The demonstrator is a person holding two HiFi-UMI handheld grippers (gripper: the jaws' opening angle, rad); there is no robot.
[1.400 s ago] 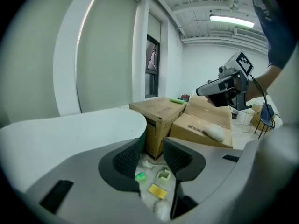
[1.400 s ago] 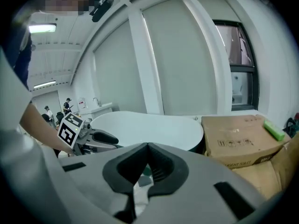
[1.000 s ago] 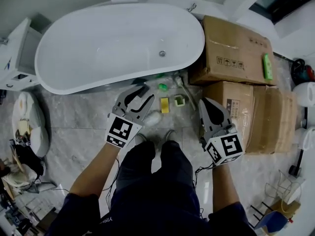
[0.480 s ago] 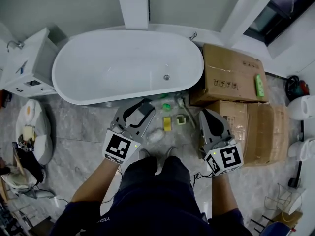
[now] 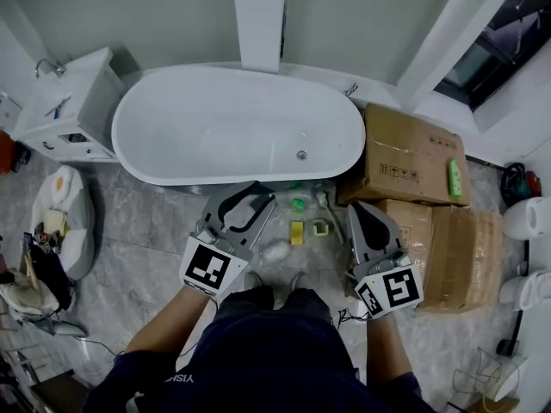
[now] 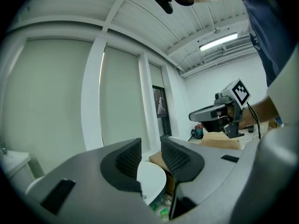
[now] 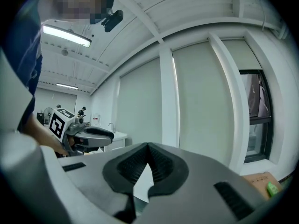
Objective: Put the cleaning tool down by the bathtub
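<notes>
The white bathtub (image 5: 241, 123) stands against the back wall. On the floor by its near right side lie small cleaning things: a yellow sponge (image 5: 296, 232), a green piece (image 5: 299, 203), a green-and-white piece (image 5: 319, 227), a brush (image 5: 328, 206) and a white cloth (image 5: 275, 251). My left gripper (image 5: 258, 198) hangs above the floor just left of them; its jaws are closing with nothing between them, and the tub's end shows through the gap (image 6: 150, 157). My right gripper (image 5: 357, 206) is shut and empty to their right (image 7: 148, 160).
Cardboard boxes (image 5: 413, 157) are stacked right of the tub, with a green bottle (image 5: 454, 177) on top. A white vanity cabinet (image 5: 69, 106) stands at the left, and white clutter (image 5: 65, 222) lies on the floor below it. A white pillar (image 5: 260, 15) rises behind the tub. My feet are just below the sponge.
The head view has tipped up: the tub and boxes now sit lower in the picture and more wall shows. Both grippers keep their places beside the floor items, a little lower.
</notes>
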